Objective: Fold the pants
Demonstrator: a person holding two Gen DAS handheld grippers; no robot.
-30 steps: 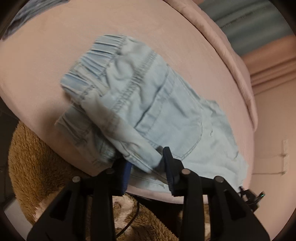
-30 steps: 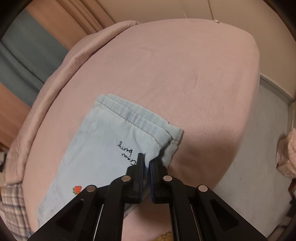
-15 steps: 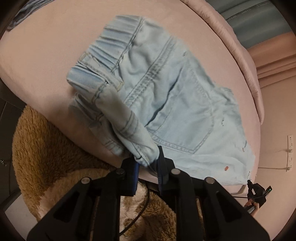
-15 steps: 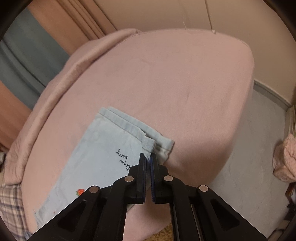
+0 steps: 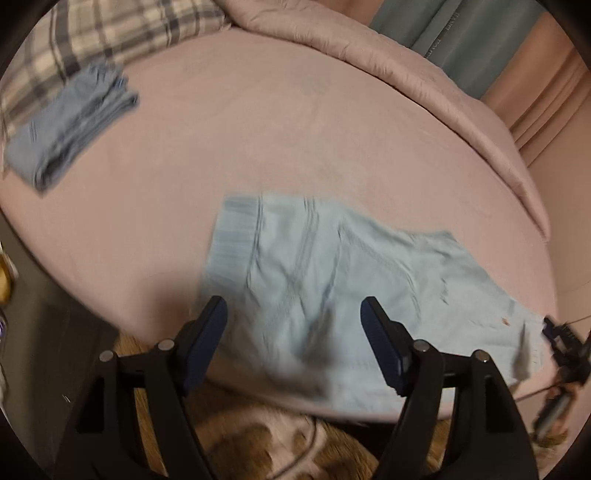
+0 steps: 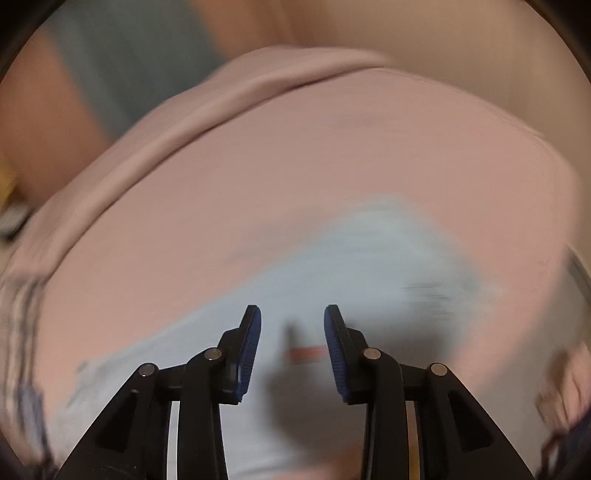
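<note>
Denim pants (image 5: pixel 332 291) flat on bed (image 5: pixel 258 129)

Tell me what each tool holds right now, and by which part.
Nothing is held. The left tool and the right tool are both opening, with nothing pinched between their pads; the light blue pants lie loose on the pink bed.

pants (image 5: pixel 332 295) flat on bed (image 5: pixel 258 129) near front edge; folded cloth (image 5: pixel 70 129) far left, by pillow (image 5: pixel 110 29).
</note>
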